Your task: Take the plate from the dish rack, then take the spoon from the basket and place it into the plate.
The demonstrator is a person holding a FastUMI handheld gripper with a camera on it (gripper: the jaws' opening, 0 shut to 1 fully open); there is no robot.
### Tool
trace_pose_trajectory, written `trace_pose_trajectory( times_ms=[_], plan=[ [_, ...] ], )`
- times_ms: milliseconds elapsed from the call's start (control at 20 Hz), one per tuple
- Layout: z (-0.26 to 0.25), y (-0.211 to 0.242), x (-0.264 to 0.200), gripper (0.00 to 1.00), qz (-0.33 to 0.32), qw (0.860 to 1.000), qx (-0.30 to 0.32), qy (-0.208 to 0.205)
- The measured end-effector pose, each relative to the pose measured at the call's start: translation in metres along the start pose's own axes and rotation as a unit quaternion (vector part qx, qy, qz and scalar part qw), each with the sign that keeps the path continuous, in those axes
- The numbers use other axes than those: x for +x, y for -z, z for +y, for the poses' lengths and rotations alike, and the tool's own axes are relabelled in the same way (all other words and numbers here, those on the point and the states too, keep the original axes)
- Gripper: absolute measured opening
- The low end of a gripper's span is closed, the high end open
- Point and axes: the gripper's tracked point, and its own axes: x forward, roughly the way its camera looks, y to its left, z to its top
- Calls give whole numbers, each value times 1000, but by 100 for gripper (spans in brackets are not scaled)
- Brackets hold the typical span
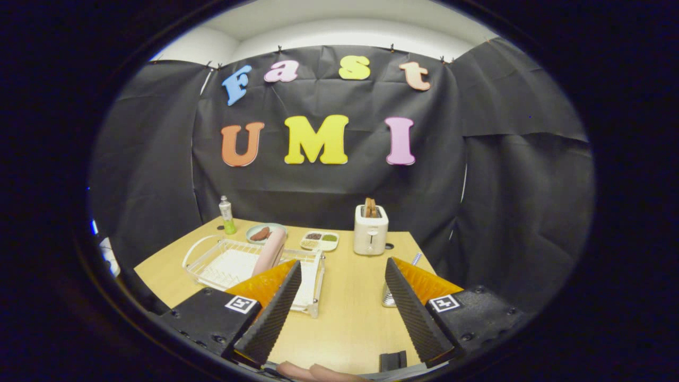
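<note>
Wood table (350, 313) w/ dish rack (233, 265), toaster (371, 233), bottle (227, 215), snack tray (320, 241).

Your left finger (273, 310) covers the near right part of the rack (212, 265) and the foot of the pink plate (269, 252) standing in it, so you can't tell which slot it sits in. Right finger (411, 310) hides most of the basket (389, 298); only a bit of mesh shows, plus a thin handle end (417, 258), prob. the spoon, too small to be sure. Small tray (320, 241) by the toaster: contents too small to ID. Same w/ the brown item on the far dish (265, 232). Your hand (313, 371) is cut off below the fingers.
</note>
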Motion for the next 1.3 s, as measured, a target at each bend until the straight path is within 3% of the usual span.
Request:
trace_pose_trajectory(
  times_ms=[250, 550, 850, 1000, 1200, 1300],
  plan=[
    [44, -27, 62, 100, 95, 994, 11, -55],
    [91, -36, 134, 100, 195, 978, -37, -65],
    [136, -29, 180, 100, 322, 943, 2, -86],
    [146, -26, 199, 90, 368, 928, -3, -55],
    [152, -34, 211, 69, 403, 912, -77, 27],
    [159, -27, 209, 61, 434, 894, -91, 62]
  ],
)
